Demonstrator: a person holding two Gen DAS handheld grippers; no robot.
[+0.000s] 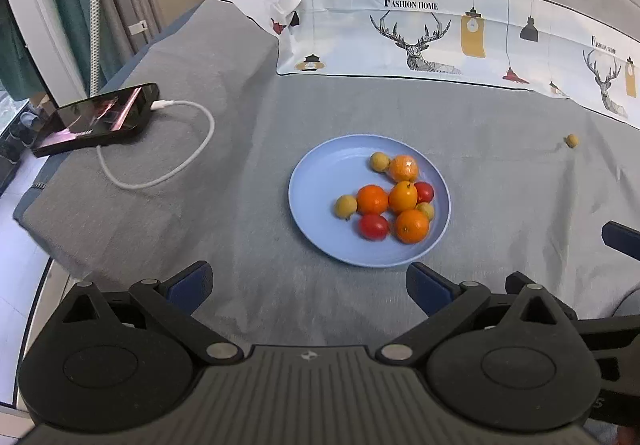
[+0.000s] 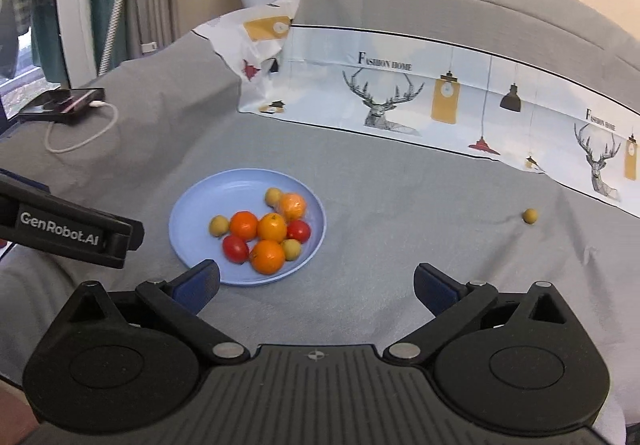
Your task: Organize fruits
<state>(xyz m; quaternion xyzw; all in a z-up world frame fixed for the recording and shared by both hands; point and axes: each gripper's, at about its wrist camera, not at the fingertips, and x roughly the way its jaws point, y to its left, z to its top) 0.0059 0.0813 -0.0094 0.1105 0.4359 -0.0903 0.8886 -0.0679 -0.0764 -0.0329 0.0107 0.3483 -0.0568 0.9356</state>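
Nearest each camera sits its own black housing, which hides the bedding directly beneath. The left gripper point(image 1: 308, 287) stands with its blue-padded fingers spread wide and nothing between them; only the fingertips point(image 1: 192, 281) show past the linkage. The right gripper point(image 2: 316, 287) is likewise wide apart and empty. In the right wrist view the left tool's black side juts in from the left edge, cut off by the frame.

Just beyond the fingertips lies the blue plate point(image 1: 320, 173) on the grey bedspread point(image 1: 224, 117). In the left view its near rim touches the line of the right-hand fingertip; in the right view the left-hand fingertip overlaps its near rim. The plate holds oranges point(image 1: 412, 225), red tomatoes point(image 1: 374, 227) and small yellow-green fruits point(image 1: 346, 206), clustered touching; one yellow-green fruit is half hidden behind the oranges, and one orange seems wrapped in film, hard to confirm.

Well apart to the right lies a lone small yellow-green fruit point(image 2: 530, 216) on the spread.

Farther left, a phone point(image 1: 96, 119) with a white cable point(image 1: 168, 173); beyond, a deer-printed pillow point(image 1: 420, 33), cut off at the right.
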